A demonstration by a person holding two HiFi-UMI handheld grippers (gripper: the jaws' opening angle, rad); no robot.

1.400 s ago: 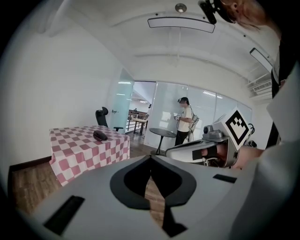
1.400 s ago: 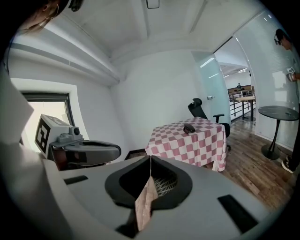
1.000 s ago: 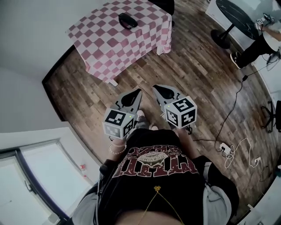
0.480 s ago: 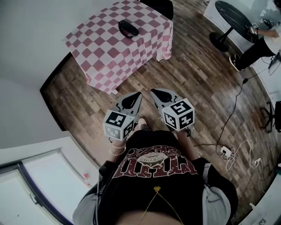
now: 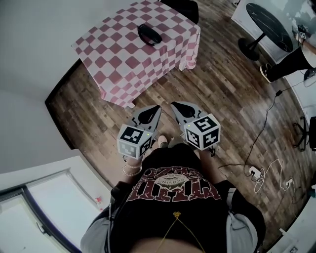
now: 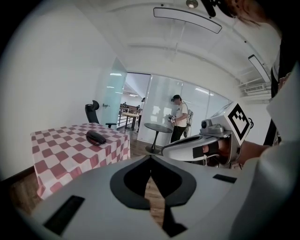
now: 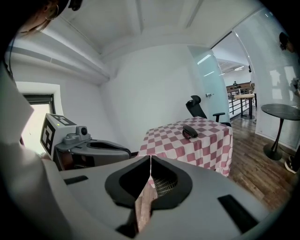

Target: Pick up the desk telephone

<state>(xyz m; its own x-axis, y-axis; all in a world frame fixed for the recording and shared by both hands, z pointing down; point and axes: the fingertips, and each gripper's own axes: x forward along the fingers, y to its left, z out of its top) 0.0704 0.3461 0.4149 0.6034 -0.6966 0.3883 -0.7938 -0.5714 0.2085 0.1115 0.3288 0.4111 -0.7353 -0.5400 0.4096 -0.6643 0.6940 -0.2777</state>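
Pink-and-white checked cloth covers the table (image 5: 116, 64) and hangs low on the near sides, so the legs are hidden but for one pale foot at the near corner. The phone (image 5: 149, 34) lies on top, towards the far right part of the cloth and well apart from both grippers. It is small and dark in every view. Its raised top seems to be the handset on its base, though it is too small to be sure, and no cord or keys can be made out. In the head view its long axis runs from upper left to lower right. In the left gripper view the phone (image 6: 96, 137) lies mostly crosswise, and in the right gripper view the phone (image 7: 190, 131) runs slantwise away from the camera. A black chair (image 5: 183, 6) behind the table is cut off by the top edge, and a second person (image 5: 291, 62) is cut off at the right edge beside a round black table (image 5: 269, 22). The left gripper (image 5: 155, 108) and the right gripper (image 5: 174, 104) are held side by side over the wood floor (image 5: 222, 89), pointing towards the table. Each has its jaw tips together with nothing between them.
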